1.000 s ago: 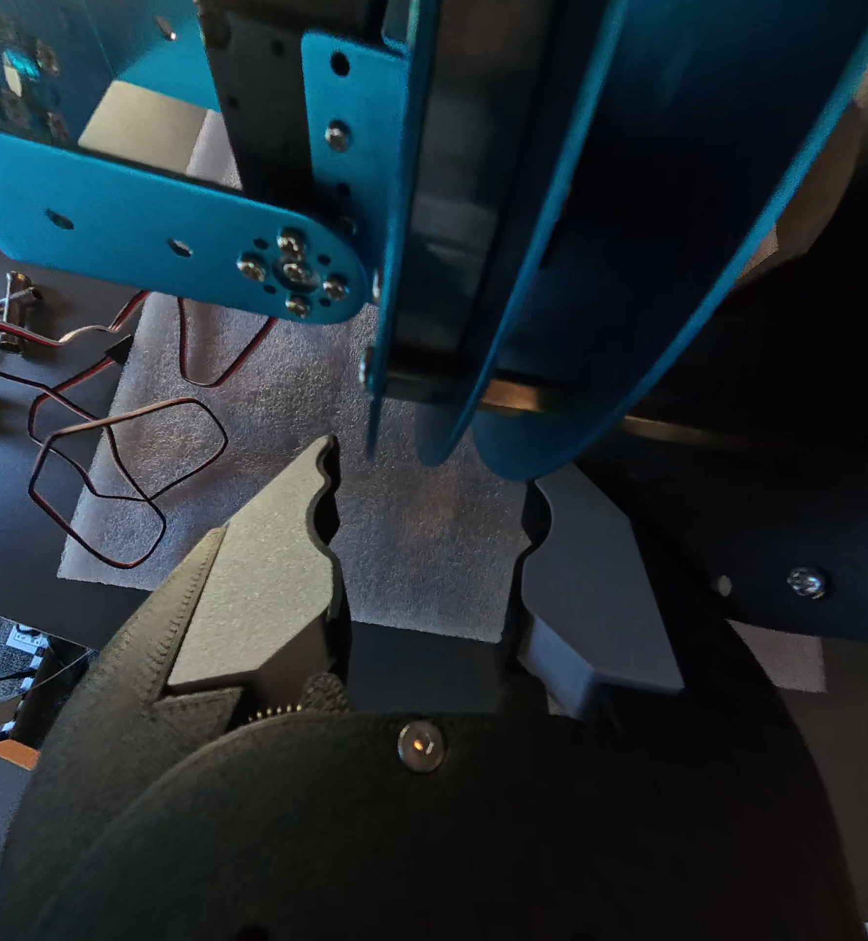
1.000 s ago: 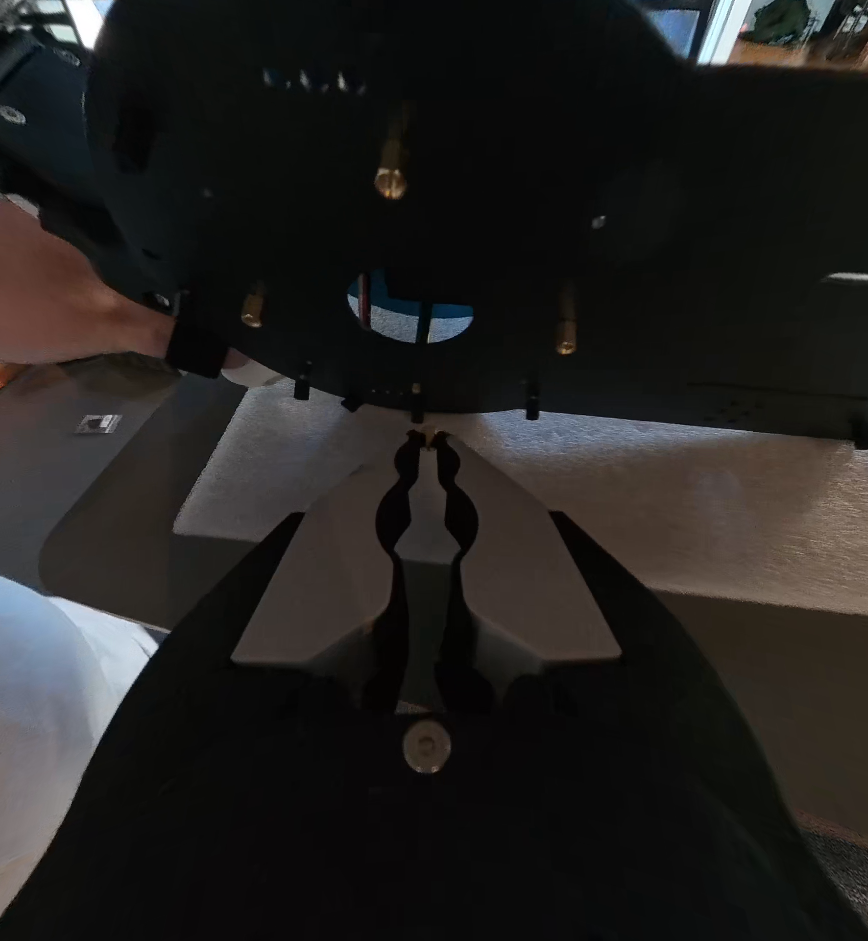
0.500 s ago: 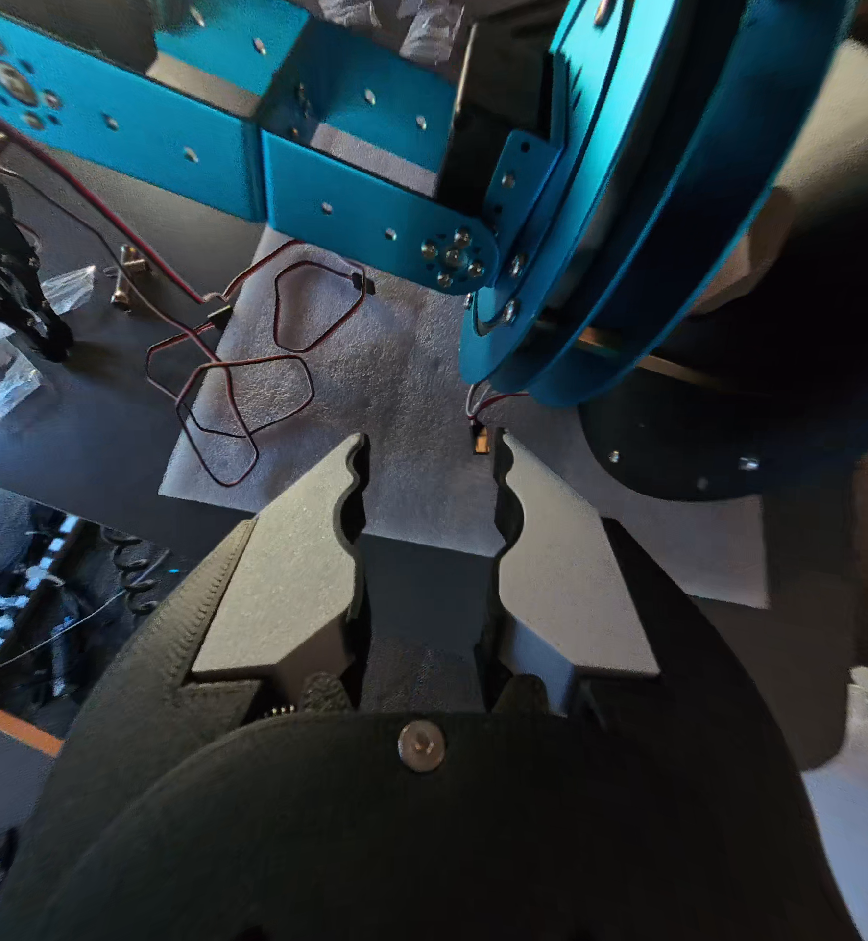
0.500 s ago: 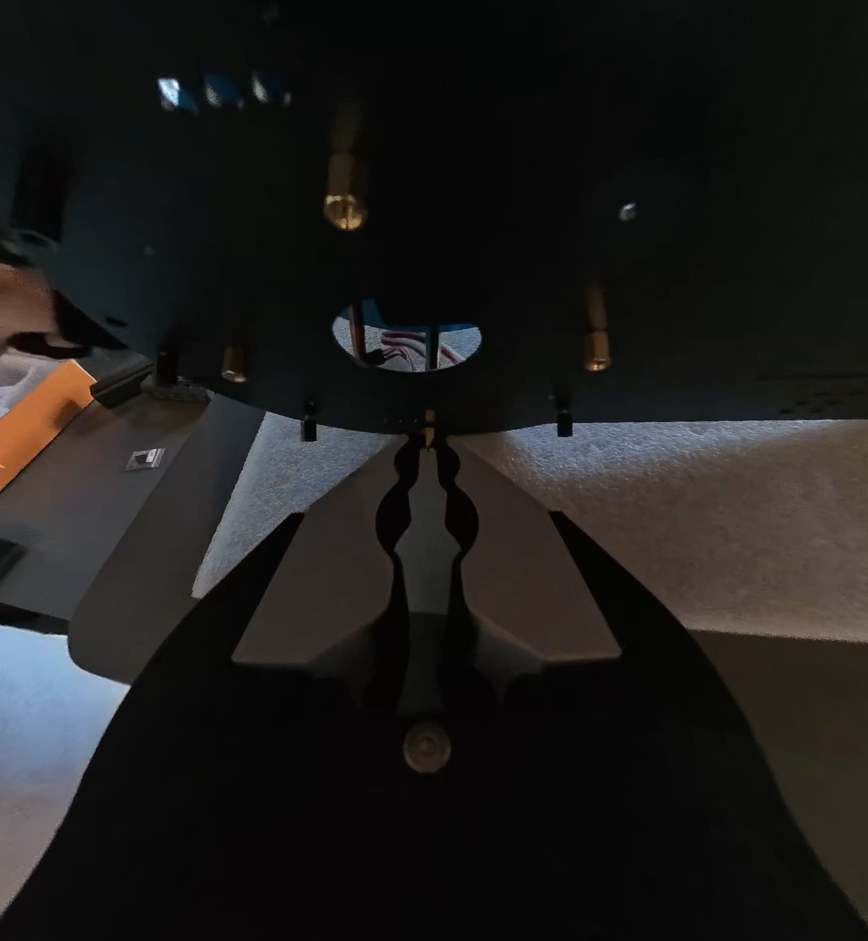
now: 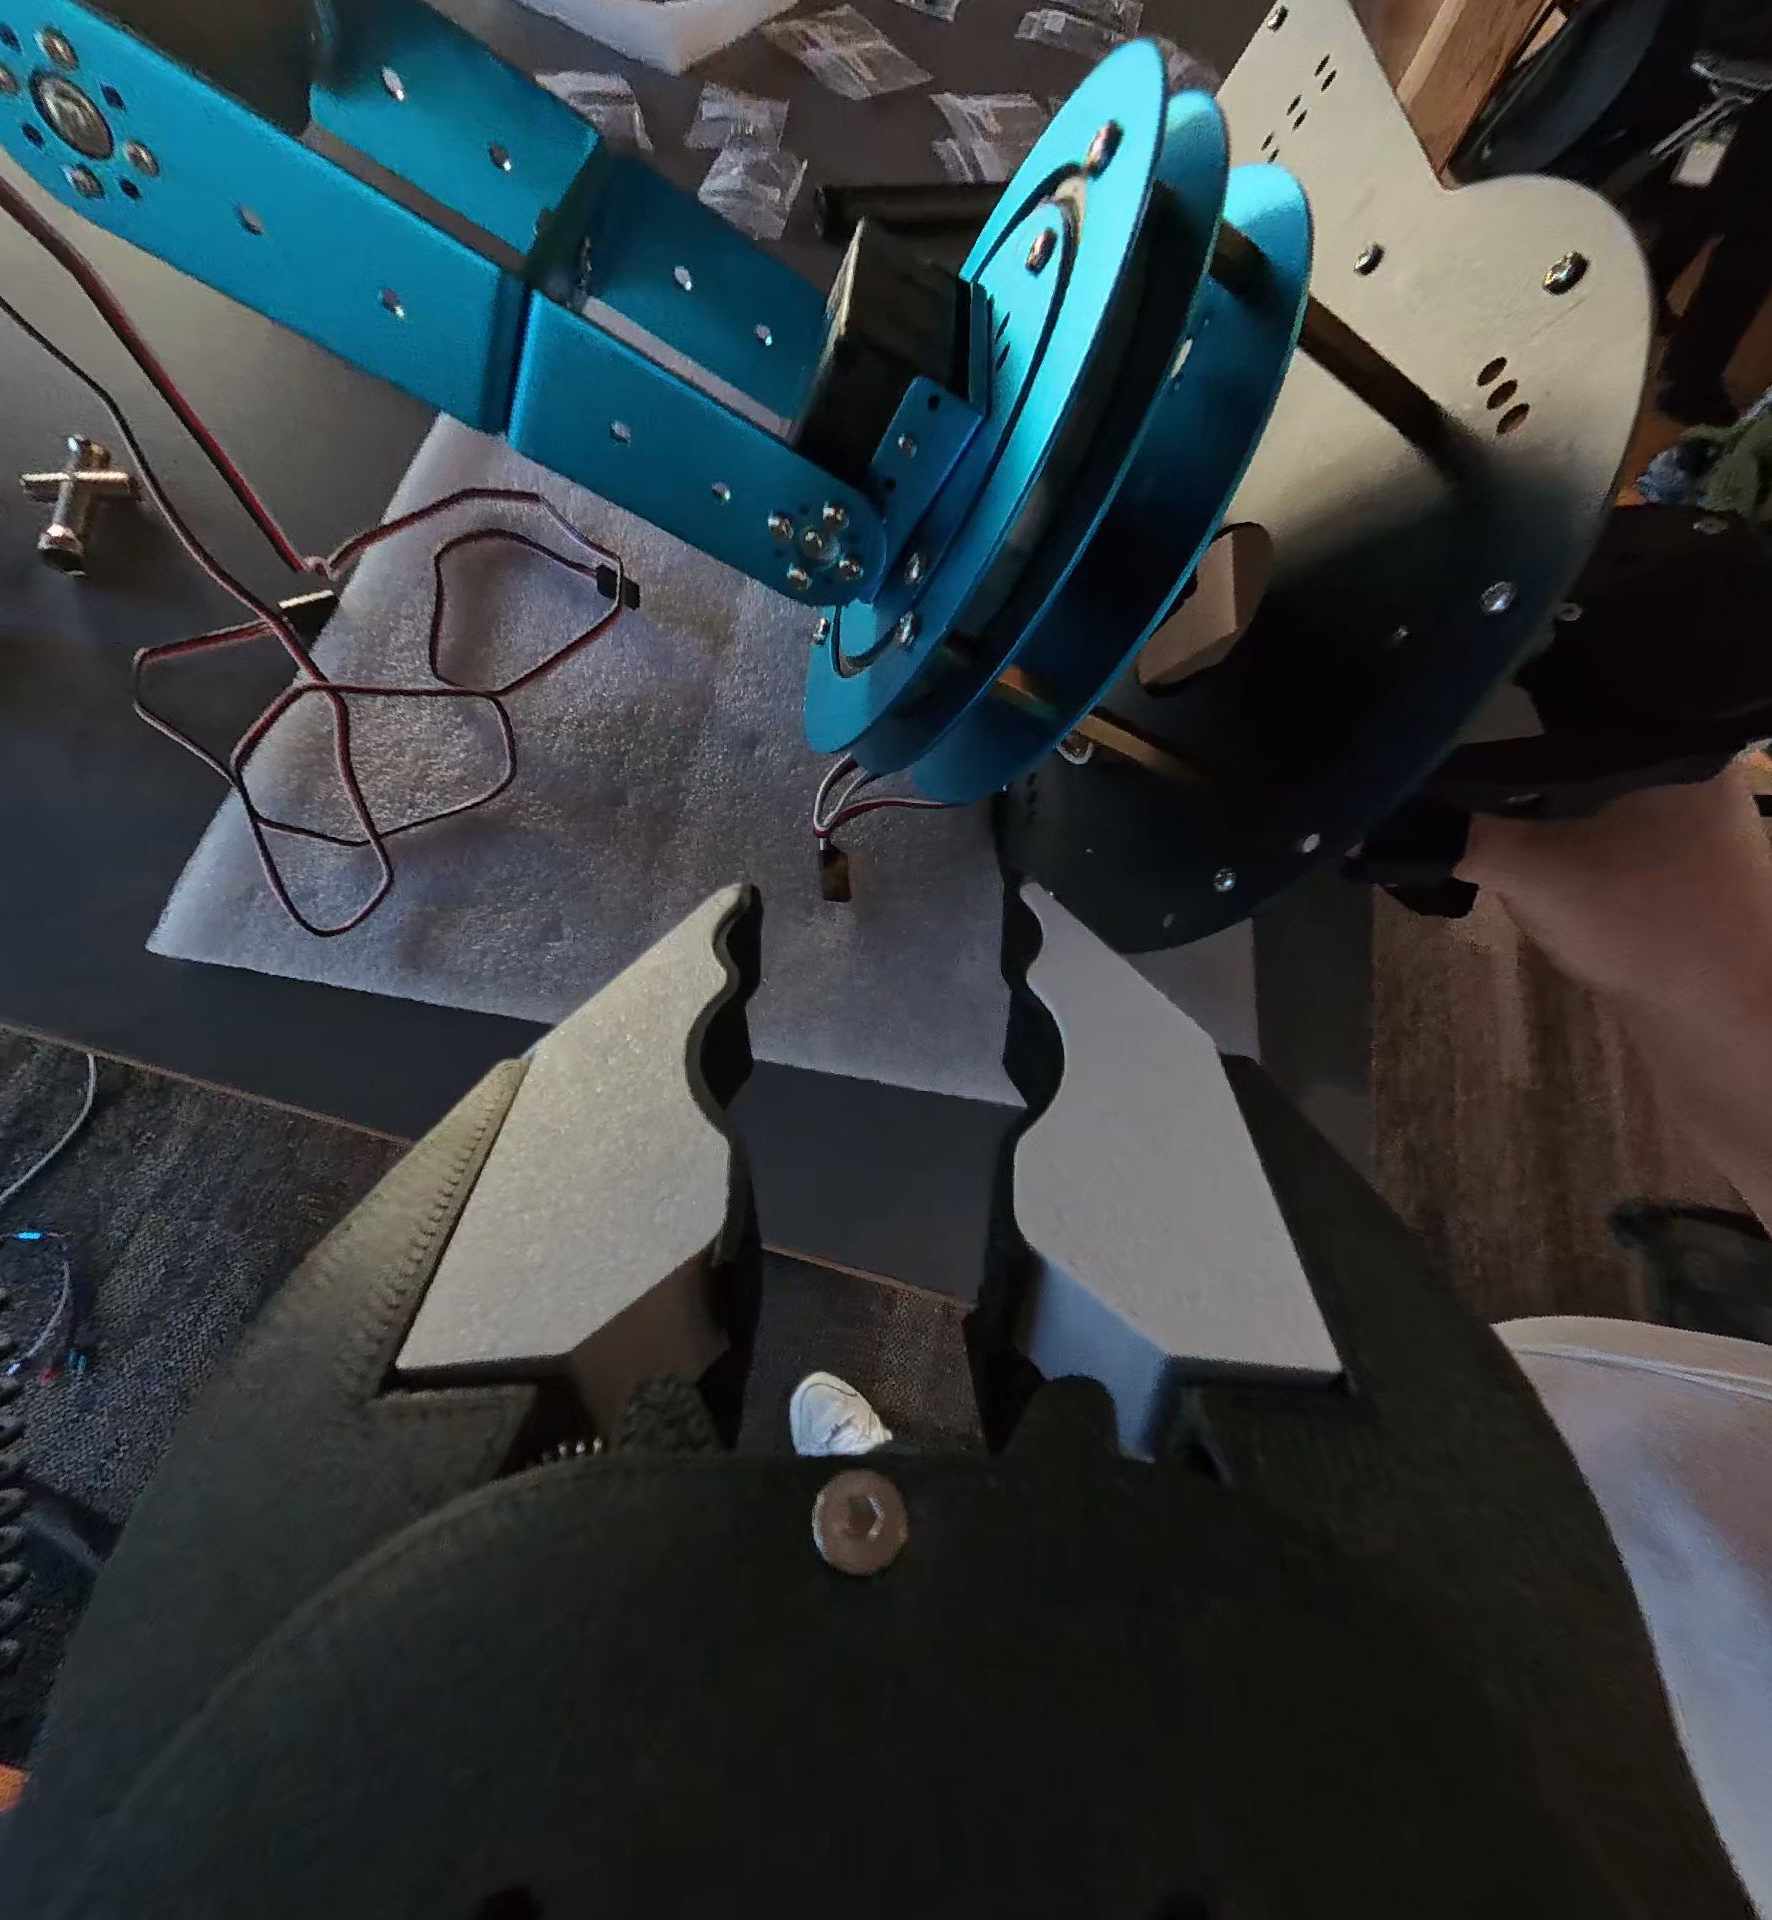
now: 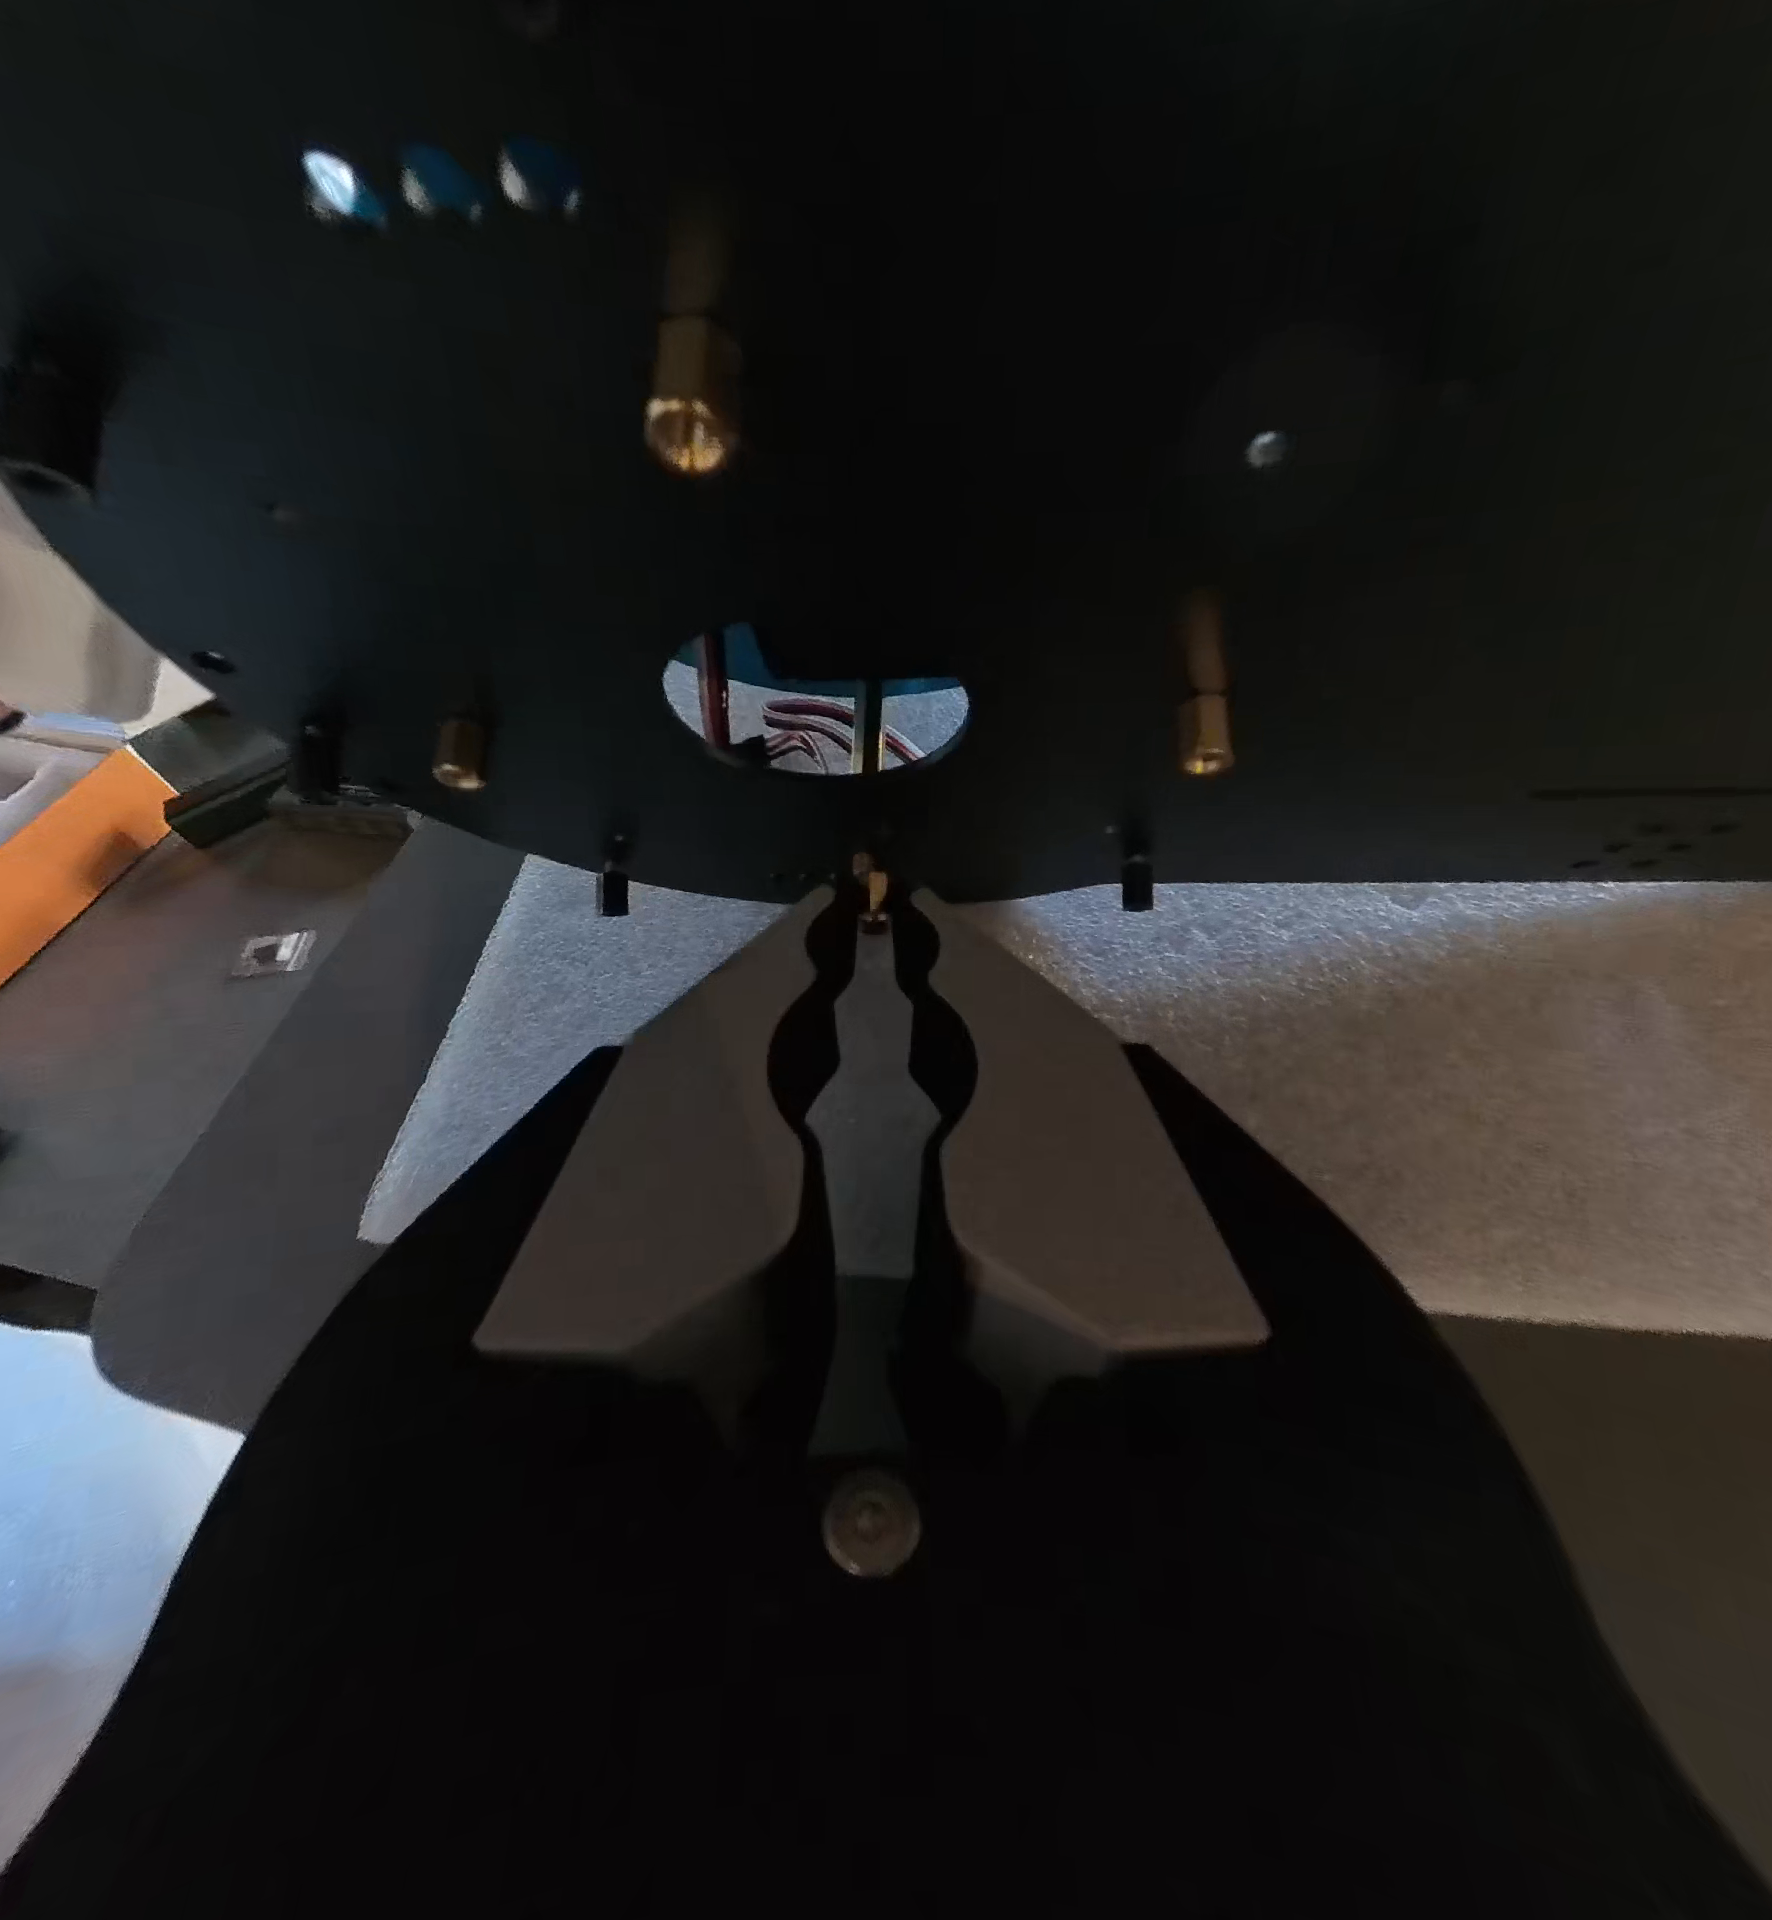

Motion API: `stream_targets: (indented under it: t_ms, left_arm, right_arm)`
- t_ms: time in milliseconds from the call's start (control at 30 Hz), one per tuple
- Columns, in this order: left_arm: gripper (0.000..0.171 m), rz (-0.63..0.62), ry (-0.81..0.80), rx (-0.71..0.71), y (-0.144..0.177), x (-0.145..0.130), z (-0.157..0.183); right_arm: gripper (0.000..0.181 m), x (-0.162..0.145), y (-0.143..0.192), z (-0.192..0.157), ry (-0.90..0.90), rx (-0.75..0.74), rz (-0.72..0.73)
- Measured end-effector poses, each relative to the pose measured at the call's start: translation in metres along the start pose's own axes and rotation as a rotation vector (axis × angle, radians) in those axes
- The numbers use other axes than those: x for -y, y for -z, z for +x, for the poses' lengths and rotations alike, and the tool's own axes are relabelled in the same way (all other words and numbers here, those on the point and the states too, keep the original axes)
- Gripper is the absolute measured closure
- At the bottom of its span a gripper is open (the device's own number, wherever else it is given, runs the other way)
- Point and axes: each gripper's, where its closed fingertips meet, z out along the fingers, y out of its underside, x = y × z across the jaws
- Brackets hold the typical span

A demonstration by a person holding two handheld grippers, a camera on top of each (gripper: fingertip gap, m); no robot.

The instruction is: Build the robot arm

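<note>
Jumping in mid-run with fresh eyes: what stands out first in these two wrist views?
The bright blue metal arm on stacked blue discs, tipped sideways over the white foam sheet, dominates the left wrist view; the left gripper is open and empty below it. Red-and-black servo wires loop across the foam. In the right wrist view, the right gripper is pinched on a small brass pin at the black base plate's lower edge.

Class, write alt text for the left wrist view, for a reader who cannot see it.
The open left gripper hovers, empty, above a white foam sheet, facing a blue metal robot arm on stacked blue discs and a tilted black base plate. Loose servo wires sprawl on the foam.
</note>
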Motion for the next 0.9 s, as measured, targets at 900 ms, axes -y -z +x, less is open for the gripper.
stream_targets:
  t_ms: [900]
  left_arm:
    - [0.129,-0.02,-0.003,-0.076,0.0,-0.006,0.01]
  right_arm:
    - [0.177,0.001,-0.002,-0.002,-0.085,0.02,-0.003]
